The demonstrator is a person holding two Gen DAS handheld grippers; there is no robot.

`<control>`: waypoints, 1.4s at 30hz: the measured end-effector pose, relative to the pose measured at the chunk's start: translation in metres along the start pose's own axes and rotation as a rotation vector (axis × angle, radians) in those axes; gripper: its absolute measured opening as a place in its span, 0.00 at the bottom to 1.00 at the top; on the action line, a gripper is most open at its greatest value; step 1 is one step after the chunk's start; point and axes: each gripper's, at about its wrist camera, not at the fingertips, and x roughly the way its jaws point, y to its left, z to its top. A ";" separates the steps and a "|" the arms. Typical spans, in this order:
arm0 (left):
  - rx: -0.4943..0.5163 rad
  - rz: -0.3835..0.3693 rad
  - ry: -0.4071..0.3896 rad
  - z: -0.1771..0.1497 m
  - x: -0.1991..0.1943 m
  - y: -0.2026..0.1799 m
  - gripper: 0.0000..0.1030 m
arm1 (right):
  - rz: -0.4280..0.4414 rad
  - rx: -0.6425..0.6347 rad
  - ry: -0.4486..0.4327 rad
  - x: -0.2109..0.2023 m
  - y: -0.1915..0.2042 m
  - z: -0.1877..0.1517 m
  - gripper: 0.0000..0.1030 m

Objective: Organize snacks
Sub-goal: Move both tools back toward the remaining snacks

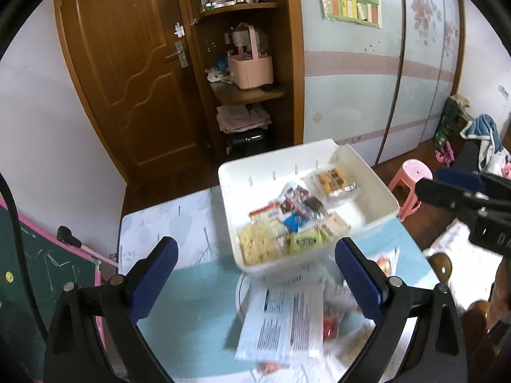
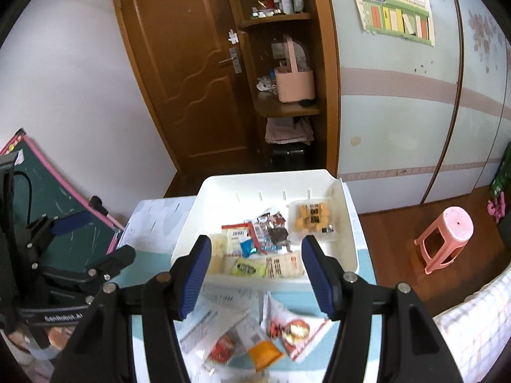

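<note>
A white bin (image 1: 377, 185) (image 2: 348, 223) stands at the far end of a small table (image 1: 198, 284) (image 2: 367, 265) and holds several snack packets (image 1: 287, 223) (image 2: 255, 249). More packets lie loose on the table in front of it, among them a white and blue pack (image 1: 281, 322) and a red and white pouch (image 2: 293, 332). My left gripper (image 1: 255, 255) hangs open above the near side of the table with nothing between its blue pads. My right gripper (image 2: 257, 252) is open too, empty, above the loose packets and pointing at the bin. Each gripper shows at the edge of the other's view.
Behind the table are a brown door (image 1: 127, 73), an open shelf unit with a pink basket (image 1: 250, 67), and a pale wardrobe (image 2: 399, 95). A pink stool (image 2: 445, 239) stands on the wooden floor to the right. A green chalkboard (image 1: 35, 274) leans at the left.
</note>
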 end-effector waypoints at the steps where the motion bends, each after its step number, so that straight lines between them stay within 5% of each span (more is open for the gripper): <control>1: 0.007 0.001 0.003 -0.007 -0.005 0.000 0.96 | 0.004 -0.002 0.000 -0.005 0.001 -0.005 0.62; 11: 0.062 -0.030 0.055 -0.100 -0.048 0.003 0.96 | 0.051 -0.063 0.052 -0.039 0.019 -0.079 0.67; 19: 0.080 -0.047 0.117 -0.165 -0.043 -0.004 0.96 | 0.045 -0.167 0.140 -0.024 0.035 -0.152 0.67; 29: -0.005 -0.070 0.167 -0.211 0.006 -0.002 0.96 | -0.007 -0.209 0.222 0.029 0.026 -0.215 0.81; 42: -0.211 -0.085 0.266 -0.222 0.095 0.009 0.95 | -0.006 -0.258 0.274 0.081 0.026 -0.234 0.87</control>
